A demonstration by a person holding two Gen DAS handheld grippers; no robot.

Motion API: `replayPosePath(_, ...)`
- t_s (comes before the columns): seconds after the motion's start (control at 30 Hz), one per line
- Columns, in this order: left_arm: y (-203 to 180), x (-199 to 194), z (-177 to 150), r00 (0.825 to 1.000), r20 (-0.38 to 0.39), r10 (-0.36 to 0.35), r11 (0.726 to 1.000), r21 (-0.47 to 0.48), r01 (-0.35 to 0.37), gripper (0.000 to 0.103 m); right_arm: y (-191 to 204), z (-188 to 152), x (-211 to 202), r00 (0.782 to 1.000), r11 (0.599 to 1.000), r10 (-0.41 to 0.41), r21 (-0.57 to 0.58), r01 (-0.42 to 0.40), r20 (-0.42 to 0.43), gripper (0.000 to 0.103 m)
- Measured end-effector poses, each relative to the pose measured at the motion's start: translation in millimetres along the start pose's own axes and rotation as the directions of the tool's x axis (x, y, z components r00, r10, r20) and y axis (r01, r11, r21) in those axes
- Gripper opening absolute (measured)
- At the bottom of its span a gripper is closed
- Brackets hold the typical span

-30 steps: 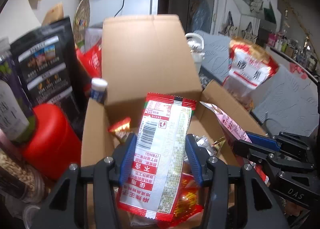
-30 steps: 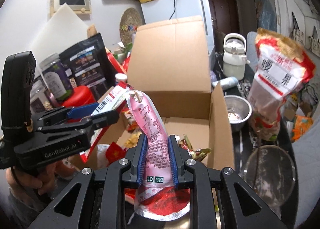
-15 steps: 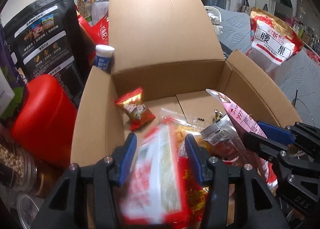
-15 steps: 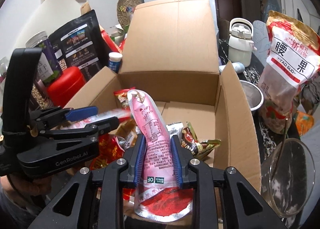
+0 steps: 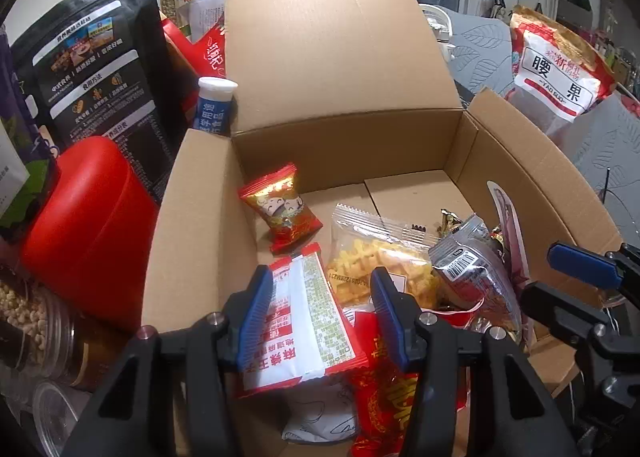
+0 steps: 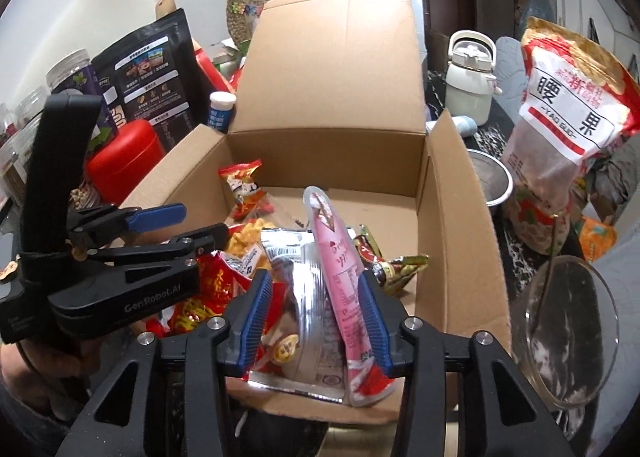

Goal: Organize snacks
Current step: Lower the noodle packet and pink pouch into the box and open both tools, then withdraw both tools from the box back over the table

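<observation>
Both packets are down in the cardboard box (image 5: 208, 217), among several snacks already piled there. The left gripper (image 5: 318, 309) stands open, the red-and-white packet (image 5: 304, 321) lying loose between its fingers. The right gripper (image 6: 316, 313) has just been opening, and the pink pouch (image 6: 340, 277) leans on 1 pad. Bags such as the cashew bag (image 6: 568, 113) wait outside

An open brown cardboard box (image 5: 516, 161) holds a loose heap of snack packets. A red-and-white flat packet (image 5: 304, 313) lies on top near the left wall. A slim pink pouch (image 6: 340, 269) stands tilted beside a silver foil packet (image 5: 468, 265).
</observation>
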State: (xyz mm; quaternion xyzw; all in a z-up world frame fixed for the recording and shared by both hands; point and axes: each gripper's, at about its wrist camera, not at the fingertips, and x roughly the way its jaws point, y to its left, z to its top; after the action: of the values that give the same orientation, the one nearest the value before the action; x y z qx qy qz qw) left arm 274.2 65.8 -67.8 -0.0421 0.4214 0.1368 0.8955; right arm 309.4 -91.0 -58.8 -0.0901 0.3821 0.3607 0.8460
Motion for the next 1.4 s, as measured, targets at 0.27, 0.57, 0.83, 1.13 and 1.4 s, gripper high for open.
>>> replayPosePath(0.27, -1.4, -0.9, 2.5, 0.999, -0.029, -0.024, 1.0, -0.01, 0.024, 0.052, -0.7, -3.1, -13.9, 1.0, 1.0, -0.013, 0.012, 0.012, 0.016, 0.044)
replayPosePath(0.57, -10.7, -24.5, 5.6, 0.998, 0.016, -0.063, 0.998, -0.009, 0.064, 0.103, -3.0, -2.0, -44.2, 0.997, 0.999, -0.033, 0.019, 0.032, 0.072, 0.044)
replayPosePath(0.83, -14.5, -58.9, 9.6, 0.995, 0.068, -0.075, 0.997, 0.009, 0.074, 0.103, 0.9, -3.0, -76.0, 0.991, 0.998, -0.053, 0.02, 0.051, 0.121, 0.044)
replayPosePath(1.13, -21.8, -111.4, 4.2, 0.986, 0.14, -0.095, 0.995, 0.044, 0.09, 0.103, 8.8, -10.5, -120.0, 0.979, 0.997, -0.07, 0.021, 0.068, 0.191, 0.051)
replayPosePath(1.4, -31.3, -162.7, -15.8, 0.975, 0.179, -0.129, 0.99, 0.087, 0.115, 0.103, 15.9, -29.1, -162.2, 0.966, 0.996, -0.088, 0.026, 0.085, 0.243, 0.064)
